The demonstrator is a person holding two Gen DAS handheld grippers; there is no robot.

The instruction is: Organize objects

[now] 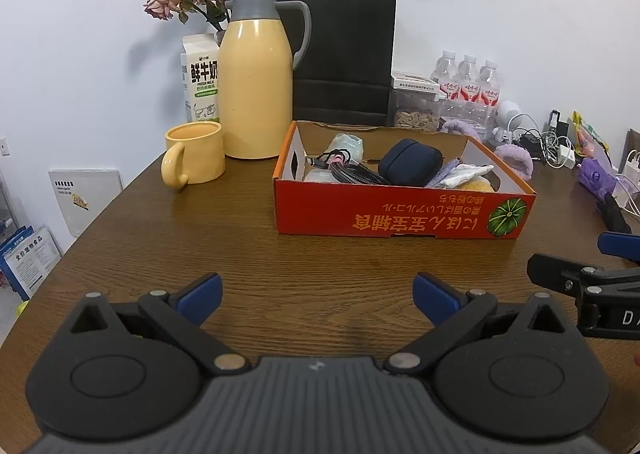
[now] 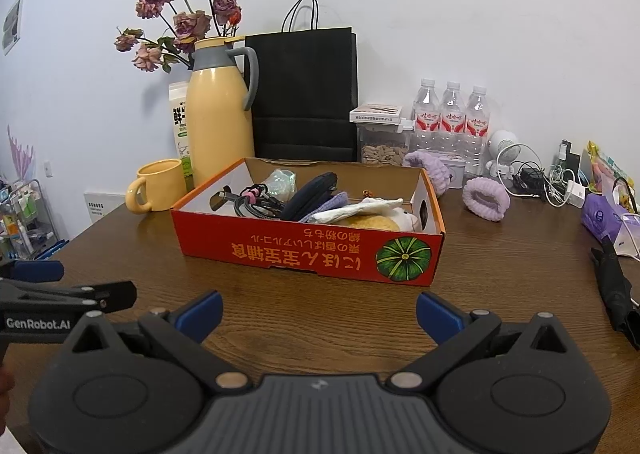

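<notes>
A red cardboard box (image 1: 400, 214) (image 2: 304, 250) sits mid-table, holding a dark blue case (image 1: 410, 162) (image 2: 310, 196), coiled cables (image 1: 344, 168) (image 2: 256, 202), white cloth (image 2: 360, 210) and a yellow plush item (image 2: 372, 222). My left gripper (image 1: 318, 300) hovers open over bare wood in front of the box, nothing between its blue pads. My right gripper (image 2: 319, 312) is likewise open and empty, just before the box's front wall. Each gripper shows at the edge of the other's view. A purple fuzzy band (image 2: 486, 198) (image 1: 516, 160) lies right of the box.
Behind the box stand a yellow mug (image 1: 196, 158), yellow thermos jug (image 1: 256, 82), milk carton (image 1: 200, 82), dried roses, black paper bag (image 1: 344, 58), a snack jar and three water bottles (image 2: 452, 114). Chargers, cables and a purple pouch (image 2: 600, 214) clutter the right side; a black folded umbrella (image 2: 616, 290) lies there.
</notes>
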